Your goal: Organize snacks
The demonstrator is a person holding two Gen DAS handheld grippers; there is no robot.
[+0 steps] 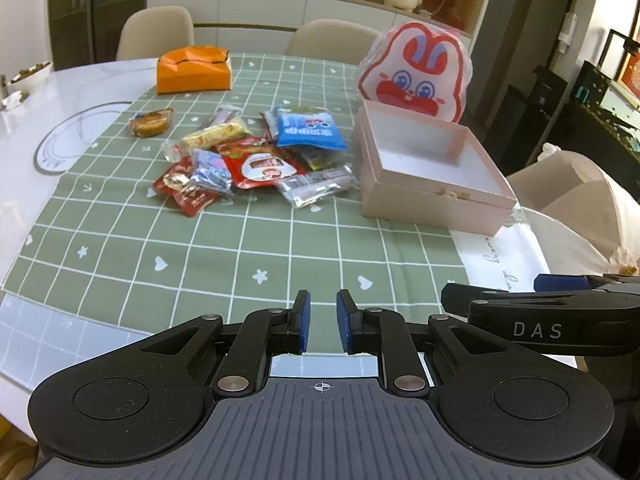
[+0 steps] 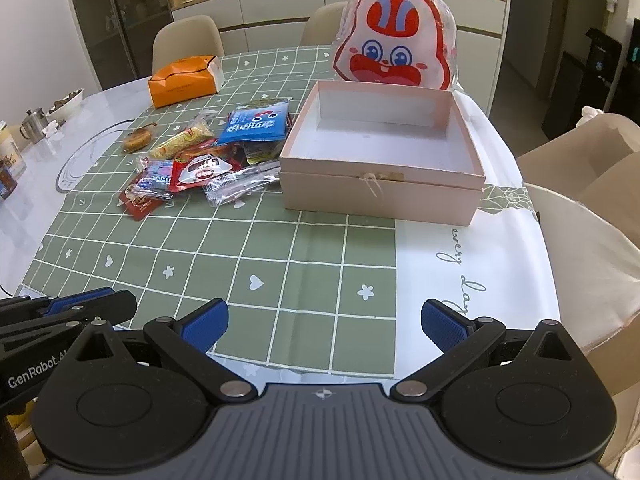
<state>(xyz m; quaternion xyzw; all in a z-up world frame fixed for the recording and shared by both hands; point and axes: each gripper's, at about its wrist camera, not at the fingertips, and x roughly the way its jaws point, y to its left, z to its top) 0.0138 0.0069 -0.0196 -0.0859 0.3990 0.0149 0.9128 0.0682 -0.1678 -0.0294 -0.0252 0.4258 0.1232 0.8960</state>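
A pile of snack packets [image 1: 248, 160] lies on the green checked tablecloth, also in the right wrist view [image 2: 200, 164]: a blue packet [image 1: 310, 131], a red packet [image 1: 260, 166], a yellow bar [image 1: 214, 136] and a clear wrapper [image 1: 316, 186]. A small cake [image 1: 150, 122] lies apart to the left. An open pink box [image 1: 432, 168] stands right of the pile, empty inside [image 2: 384, 148]. My left gripper [image 1: 323, 320] is nearly shut and empty, near the front edge. My right gripper [image 2: 324, 324] is wide open and empty.
A rabbit-face bag [image 2: 396, 36] leans behind the box. An orange box [image 1: 194, 70] sits at the back left. Cups and bowls [image 2: 36, 124] stand at the far left. Chairs [image 1: 156, 30] line the far side; a cardboard carton [image 2: 592, 184] is at right.
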